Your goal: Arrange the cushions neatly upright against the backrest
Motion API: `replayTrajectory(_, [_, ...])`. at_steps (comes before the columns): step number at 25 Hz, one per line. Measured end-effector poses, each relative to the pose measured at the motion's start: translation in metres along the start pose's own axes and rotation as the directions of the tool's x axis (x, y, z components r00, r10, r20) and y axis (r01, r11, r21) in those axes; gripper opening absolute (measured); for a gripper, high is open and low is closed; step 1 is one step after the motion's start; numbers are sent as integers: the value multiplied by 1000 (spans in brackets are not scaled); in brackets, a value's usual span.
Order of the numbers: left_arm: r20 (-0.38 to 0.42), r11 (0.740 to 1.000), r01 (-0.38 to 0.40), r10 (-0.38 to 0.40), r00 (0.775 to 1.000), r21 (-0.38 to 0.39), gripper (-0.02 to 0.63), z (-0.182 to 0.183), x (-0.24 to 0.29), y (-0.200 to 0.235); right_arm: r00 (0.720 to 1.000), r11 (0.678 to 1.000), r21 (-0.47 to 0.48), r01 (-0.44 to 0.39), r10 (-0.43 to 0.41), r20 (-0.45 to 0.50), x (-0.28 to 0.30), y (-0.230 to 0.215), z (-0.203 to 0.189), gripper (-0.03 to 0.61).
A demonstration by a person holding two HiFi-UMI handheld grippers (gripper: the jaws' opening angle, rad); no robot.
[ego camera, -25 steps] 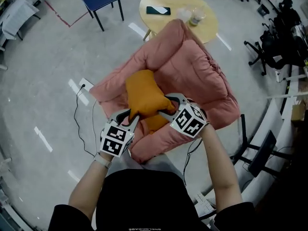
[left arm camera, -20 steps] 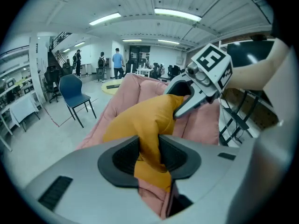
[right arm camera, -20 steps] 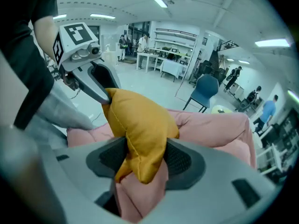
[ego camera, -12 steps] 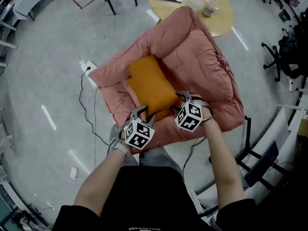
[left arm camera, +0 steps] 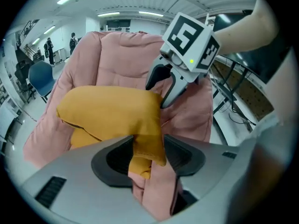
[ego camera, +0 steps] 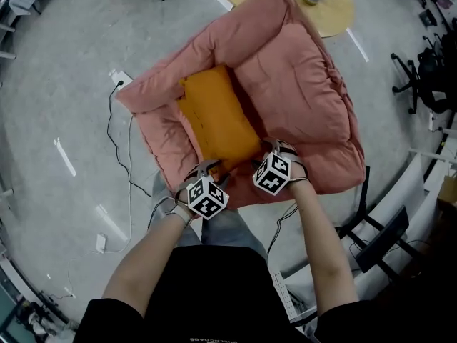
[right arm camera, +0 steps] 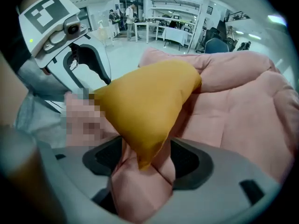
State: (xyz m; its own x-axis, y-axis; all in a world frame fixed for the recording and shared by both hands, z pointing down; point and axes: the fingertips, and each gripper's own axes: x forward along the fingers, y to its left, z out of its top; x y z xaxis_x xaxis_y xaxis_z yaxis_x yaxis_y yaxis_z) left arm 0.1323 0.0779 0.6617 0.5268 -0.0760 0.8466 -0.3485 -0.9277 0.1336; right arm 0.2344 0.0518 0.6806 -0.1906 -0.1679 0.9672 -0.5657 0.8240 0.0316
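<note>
Orange cushion (ego camera: 218,116) lies flat on the pink armchair (ego camera: 300,70) seat, one near corner sitting loose in the just-opening jaws of our left gripper (ego camera: 209,167) and right gripper (ego camera: 277,147) alike; we judge it light, soft and floppy, best pinched at corner seams.
</note>
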Motion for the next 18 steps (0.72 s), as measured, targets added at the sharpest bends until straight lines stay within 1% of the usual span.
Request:
replayTrajectory(2, [-20, 999, 20, -21, 1000, -32, 247, -8, 6, -3, 999, 1000, 17, -15, 16, -28, 0, 1, -6, 335])
replayTrajectory(4, [-31, 998, 34, -36, 999, -61, 258, -14, 5, -3, 998, 999, 33, -16, 17, -52, -7, -2, -9, 347])
replayTrajectory(6, [-23, 997, 41, -43, 999, -68, 258, -17, -2, 0, 999, 997, 78, -21, 25, -47, -21, -7, -6, 365])
replayTrajectory(8, [-4, 997, 29, -29, 1000, -70, 258, -19, -18, 6, 999, 988, 154, -35, 36, 2, -33, -14, 6, 387])
replayTrajectory(10, [17, 996, 5, -3, 1000, -90, 258, -22, -39, 16, 995, 964, 259, -56, 35, 88, -38, -22, 26, 394])
replayTrajectory(11, [26, 994, -9, 12, 1000, -107, 258, -25, -51, 22, 990, 942, 328, -75, 32, 135, -37, -26, 36, 401])
replayTrajectory(12, [34, 991, -25, 30, 999, -128, 258, -29, -63, 29, 984, 910, 402, -99, 30, 174, -35, -30, 45, 419])
replayTrajectory(14, [52, 980, -57, 68, 996, -188, 258, -35, -86, 44, 969, 828, 540, -154, 20, 245, -30, -42, 64, 434])
replayTrajectory(16, [70, 960, -90, 112, 991, -266, 258, -41, -107, 55, 957, 751, 631, -197, 6, 291, -19, -57, 82, 456])
replayTrajectory(17, [76, 948, -105, 134, 988, -302, 258, -45, -117, 59, 956, 725, 658, -201, -2, 295, -11, -64, 88, 465])
replayTrajectory(18, [78, 936, -119, 152, 985, -331, 258, -50, -126, 60, 959, 710, 677, -193, -11, 284, -1, -69, 92, 474])
